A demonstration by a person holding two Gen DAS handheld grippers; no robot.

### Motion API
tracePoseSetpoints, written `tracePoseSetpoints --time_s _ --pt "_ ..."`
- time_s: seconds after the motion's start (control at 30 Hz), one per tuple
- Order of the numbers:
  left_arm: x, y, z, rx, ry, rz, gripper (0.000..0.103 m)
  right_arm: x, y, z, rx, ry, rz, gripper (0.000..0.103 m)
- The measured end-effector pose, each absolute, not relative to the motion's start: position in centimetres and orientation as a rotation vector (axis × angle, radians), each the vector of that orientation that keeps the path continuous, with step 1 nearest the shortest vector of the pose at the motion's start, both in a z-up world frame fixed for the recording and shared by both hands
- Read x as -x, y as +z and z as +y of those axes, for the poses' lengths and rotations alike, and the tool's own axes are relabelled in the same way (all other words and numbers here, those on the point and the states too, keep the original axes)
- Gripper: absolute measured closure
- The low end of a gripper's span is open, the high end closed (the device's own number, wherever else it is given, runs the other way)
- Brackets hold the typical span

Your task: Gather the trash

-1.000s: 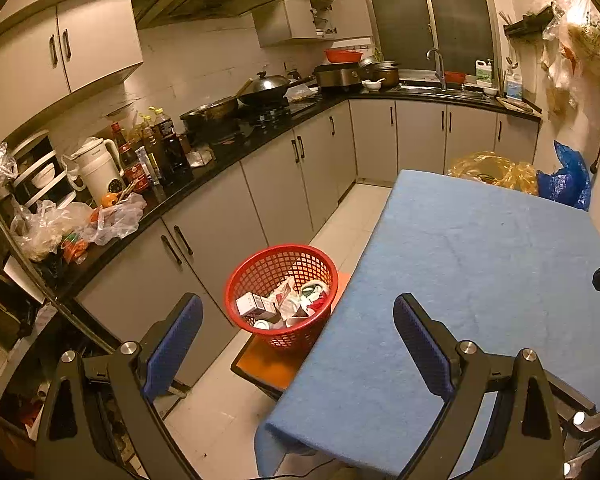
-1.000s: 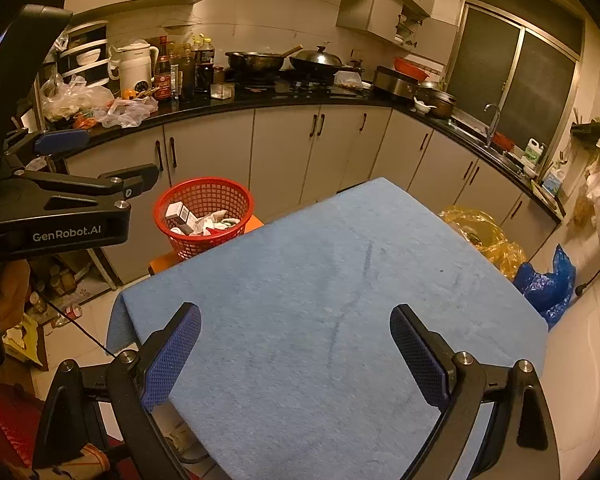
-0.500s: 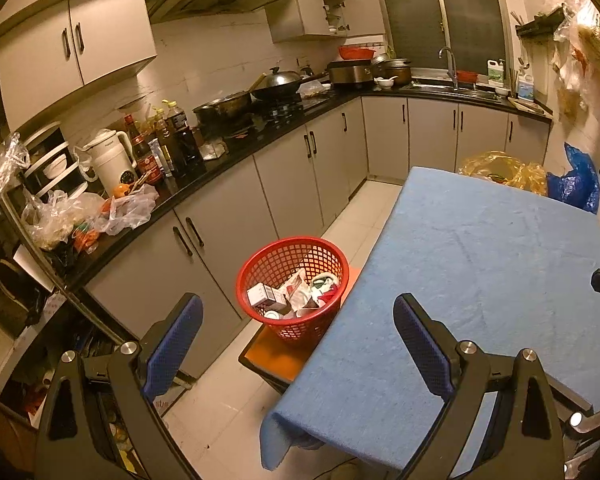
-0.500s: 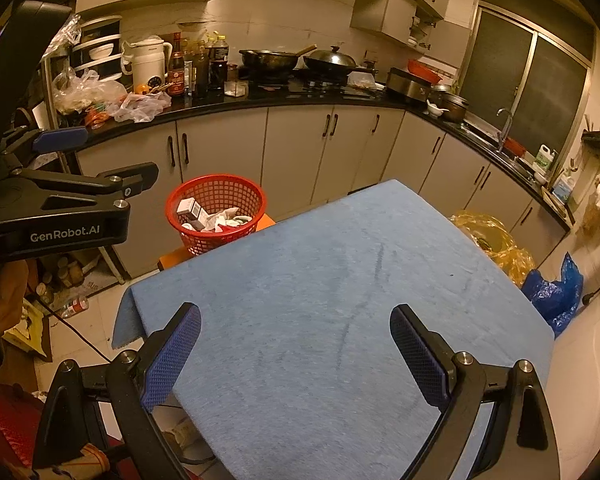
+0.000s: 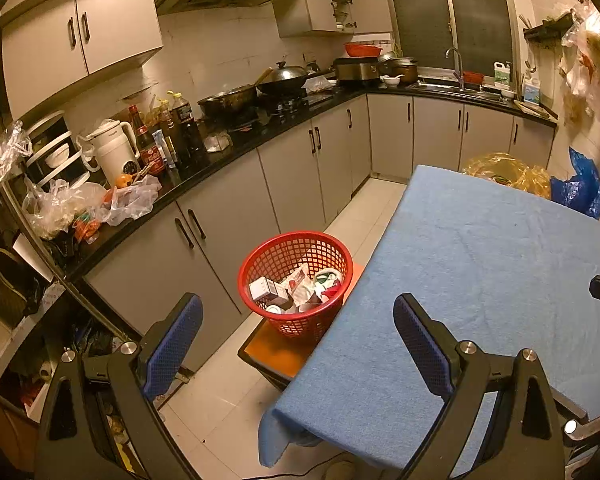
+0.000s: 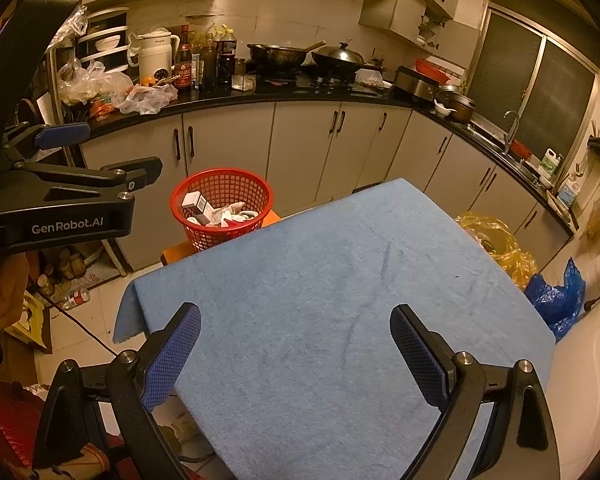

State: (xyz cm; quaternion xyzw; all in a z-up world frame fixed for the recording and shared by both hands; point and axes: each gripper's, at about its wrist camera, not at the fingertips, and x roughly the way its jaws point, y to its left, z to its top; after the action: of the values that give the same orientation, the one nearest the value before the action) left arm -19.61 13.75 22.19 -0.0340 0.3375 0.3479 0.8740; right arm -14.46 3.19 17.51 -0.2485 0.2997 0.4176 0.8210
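A red mesh basket [image 5: 296,280] holding boxes, wrappers and paper trash [image 5: 296,290] stands on an orange stool [image 5: 278,350] by the table's left edge; it also shows in the right wrist view [image 6: 222,208]. My left gripper [image 5: 296,344] is open and empty, held above the floor and the table corner, short of the basket. My right gripper [image 6: 296,352] is open and empty over the blue tablecloth [image 6: 340,280]. The left gripper's body [image 6: 60,196] shows at the left of the right wrist view.
Grey cabinets under a black counter [image 5: 228,148] run along the left and back, crowded with bottles, a kettle, pans and plastic bags. A yellow bag [image 5: 504,172] and a blue bag [image 5: 580,188] lie beyond the table's far end. Clutter lies on the floor at left [image 6: 52,292].
Both grippers have pulled back and risen slightly, so the basket and table look a little farther away. Both stay open and empty.
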Motion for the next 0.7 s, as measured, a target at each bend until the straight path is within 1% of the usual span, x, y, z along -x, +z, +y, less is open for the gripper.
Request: tracePoseSetpoints --time_s 0.7 --pt "19.66 21.33 14.41 0.079 0.719 0.716 0.008 14.31 16.84 3.60 0.533 0.889 0.649 0.006"
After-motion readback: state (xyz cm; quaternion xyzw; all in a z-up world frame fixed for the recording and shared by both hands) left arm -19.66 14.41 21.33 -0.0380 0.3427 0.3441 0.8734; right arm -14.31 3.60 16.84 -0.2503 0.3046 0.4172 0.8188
